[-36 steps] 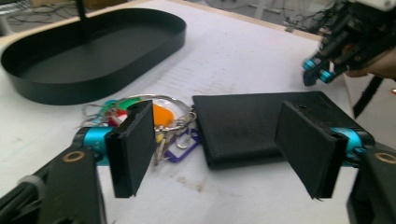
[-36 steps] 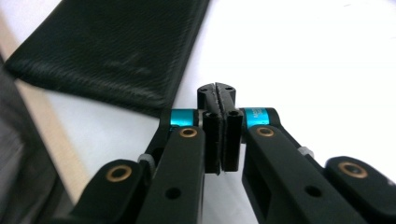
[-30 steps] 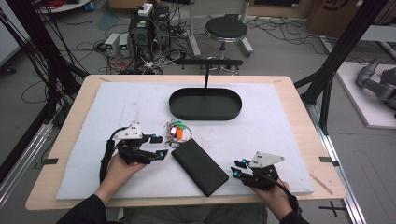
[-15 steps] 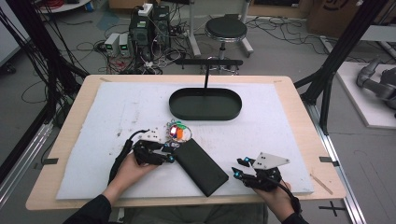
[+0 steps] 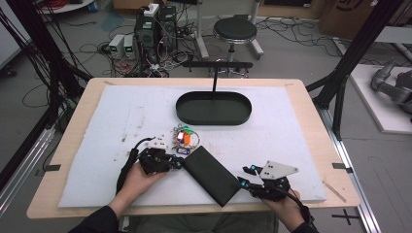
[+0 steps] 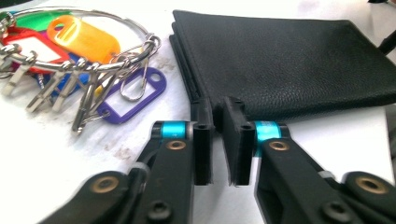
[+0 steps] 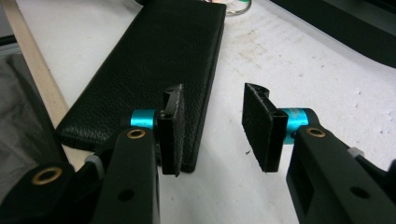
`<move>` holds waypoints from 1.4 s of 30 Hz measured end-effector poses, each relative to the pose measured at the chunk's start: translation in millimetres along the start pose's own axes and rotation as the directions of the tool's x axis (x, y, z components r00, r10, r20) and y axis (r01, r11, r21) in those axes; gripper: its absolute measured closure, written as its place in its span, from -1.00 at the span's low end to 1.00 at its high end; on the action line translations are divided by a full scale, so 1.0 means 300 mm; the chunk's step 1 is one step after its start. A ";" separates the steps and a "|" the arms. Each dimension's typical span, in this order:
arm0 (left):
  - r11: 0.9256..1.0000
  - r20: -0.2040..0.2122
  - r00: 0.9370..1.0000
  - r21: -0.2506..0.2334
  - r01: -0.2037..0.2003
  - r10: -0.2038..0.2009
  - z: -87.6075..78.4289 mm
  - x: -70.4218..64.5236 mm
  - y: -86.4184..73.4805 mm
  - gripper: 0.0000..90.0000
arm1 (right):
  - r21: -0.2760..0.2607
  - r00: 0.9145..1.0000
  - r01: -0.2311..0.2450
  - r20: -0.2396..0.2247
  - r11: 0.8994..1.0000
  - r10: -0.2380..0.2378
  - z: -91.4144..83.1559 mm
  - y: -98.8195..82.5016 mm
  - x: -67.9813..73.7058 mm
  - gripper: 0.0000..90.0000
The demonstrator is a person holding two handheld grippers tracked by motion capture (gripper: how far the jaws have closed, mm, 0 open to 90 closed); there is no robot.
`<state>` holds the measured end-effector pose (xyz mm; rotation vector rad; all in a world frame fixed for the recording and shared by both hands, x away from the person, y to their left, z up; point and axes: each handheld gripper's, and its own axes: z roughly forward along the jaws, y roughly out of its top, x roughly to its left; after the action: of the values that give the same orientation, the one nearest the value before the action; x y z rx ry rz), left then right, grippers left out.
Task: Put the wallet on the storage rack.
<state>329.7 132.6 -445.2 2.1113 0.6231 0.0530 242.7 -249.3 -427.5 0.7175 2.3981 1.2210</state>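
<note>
A black leather wallet (image 5: 210, 174) lies slantwise on the white mat near the front. My left gripper (image 5: 180, 164) is at its far-left corner. In the left gripper view the jaws (image 6: 217, 106) are closed to a narrow gap, pinching the corner of the wallet (image 6: 289, 60). My right gripper (image 5: 241, 182) is at the wallet's near-right end and stands open (image 7: 212, 100). One of its jaws is over the wallet (image 7: 163, 51), the other over bare mat. A ring of keys with coloured tags (image 5: 183, 137) (image 6: 84, 51) lies just beyond the left gripper.
A black oval tray (image 5: 214, 109) with an upright post stands at the back of the mat. The wooden table edge (image 5: 194, 213) runs close in front of both hands. A stool, cables and equipment boxes stand on the floor beyond the table.
My left gripper has moved right from beside the keys to the wallet's corner, and the hand has rolled over. The right gripper has barely moved.
</note>
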 end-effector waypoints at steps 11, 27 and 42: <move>1.000 0.009 1.000 -0.021 -0.022 0.022 0.010 -0.019 0.007 0.98 | -0.029 0.996 0.064 -0.063 0.998 -0.066 0.005 0.010 0.042 0.21; 0.981 -0.015 0.983 0.061 -0.184 0.185 0.034 -0.016 -0.003 0.29 | -0.042 0.998 0.027 -0.053 0.999 -0.029 -0.010 0.003 0.020 0.10; 0.988 -0.002 0.993 0.098 -0.118 0.119 0.044 -0.038 0.027 0.79 | -0.036 0.996 0.030 -0.078 0.999 -0.033 -0.009 0.004 0.023 0.07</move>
<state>326.5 113.7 -444.3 2.2421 0.5135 0.0990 236.0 -246.3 -425.7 0.6299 2.4346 1.2980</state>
